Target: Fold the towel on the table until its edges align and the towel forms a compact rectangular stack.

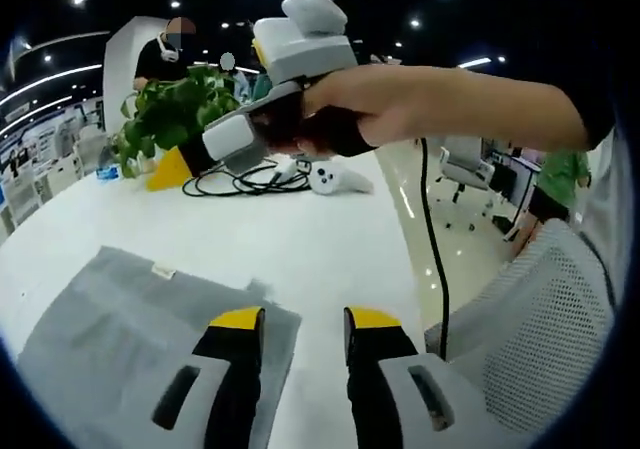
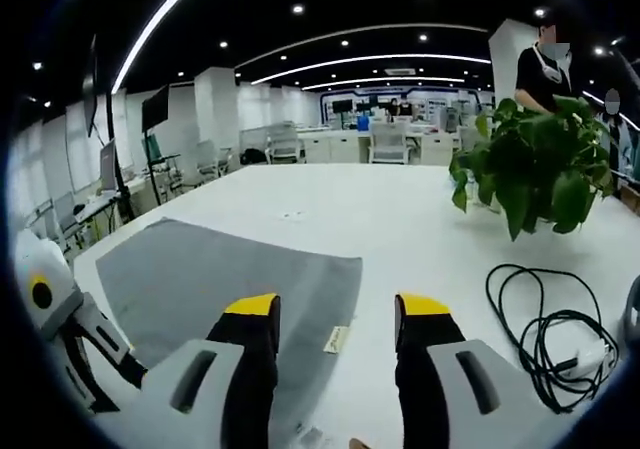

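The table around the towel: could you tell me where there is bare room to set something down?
Bare white table lies beyond the towel's far edge, and between the towel and the black cable. In the left gripper view, a bare strip separates the towel from the table's edge near the mesh chair. It is crowded around the plant, cable and white controller.

No text, brand or number could be read in either view. The towel [image 2: 225, 274] bore a small white tag [image 2: 336, 340] at its five o'clock edge, but any printing on it was too small to make out.
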Action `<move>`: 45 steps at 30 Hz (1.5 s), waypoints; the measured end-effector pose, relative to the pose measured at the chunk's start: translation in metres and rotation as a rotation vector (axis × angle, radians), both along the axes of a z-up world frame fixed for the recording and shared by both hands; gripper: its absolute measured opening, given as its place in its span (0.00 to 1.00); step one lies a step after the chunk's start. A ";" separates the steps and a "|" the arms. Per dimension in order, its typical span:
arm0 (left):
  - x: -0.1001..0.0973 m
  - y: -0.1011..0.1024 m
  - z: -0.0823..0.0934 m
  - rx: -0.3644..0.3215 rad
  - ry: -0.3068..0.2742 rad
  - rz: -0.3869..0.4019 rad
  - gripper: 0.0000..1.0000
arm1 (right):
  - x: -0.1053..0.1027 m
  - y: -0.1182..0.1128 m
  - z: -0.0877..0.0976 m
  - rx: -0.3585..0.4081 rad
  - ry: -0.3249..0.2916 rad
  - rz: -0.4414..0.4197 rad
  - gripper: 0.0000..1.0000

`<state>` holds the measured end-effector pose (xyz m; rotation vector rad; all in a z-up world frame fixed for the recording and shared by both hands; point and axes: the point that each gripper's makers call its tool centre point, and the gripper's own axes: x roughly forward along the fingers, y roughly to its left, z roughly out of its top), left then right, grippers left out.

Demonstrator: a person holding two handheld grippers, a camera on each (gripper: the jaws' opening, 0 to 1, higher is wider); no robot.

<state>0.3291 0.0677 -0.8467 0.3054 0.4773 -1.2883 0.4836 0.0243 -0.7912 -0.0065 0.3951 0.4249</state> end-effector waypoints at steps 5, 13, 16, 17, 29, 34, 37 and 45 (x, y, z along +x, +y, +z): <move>0.002 -0.007 -0.017 0.025 0.000 -0.011 0.32 | 0.004 0.005 -0.003 0.017 0.006 0.017 0.44; 0.005 -0.020 -0.040 0.025 0.046 -0.011 0.26 | 0.007 0.010 -0.007 0.012 0.016 0.043 0.42; 0.009 -0.019 -0.047 0.042 0.040 0.016 0.26 | 0.007 0.014 -0.006 0.032 0.010 0.058 0.42; 0.010 -0.018 -0.048 0.046 0.034 0.020 0.26 | 0.006 0.014 -0.006 0.030 0.009 0.060 0.42; 0.013 -0.020 -0.063 0.080 0.026 0.036 0.22 | 0.012 0.015 -0.016 0.036 0.028 0.053 0.40; 0.011 -0.019 -0.065 0.162 -0.062 -0.013 0.21 | 0.016 0.018 -0.022 0.032 0.037 0.062 0.40; 0.012 -0.021 -0.064 0.155 -0.041 0.011 0.21 | 0.017 0.018 -0.026 0.027 0.043 0.067 0.39; 0.020 -0.019 -0.065 0.142 -0.035 0.067 0.11 | 0.022 0.020 -0.034 0.028 0.061 0.077 0.38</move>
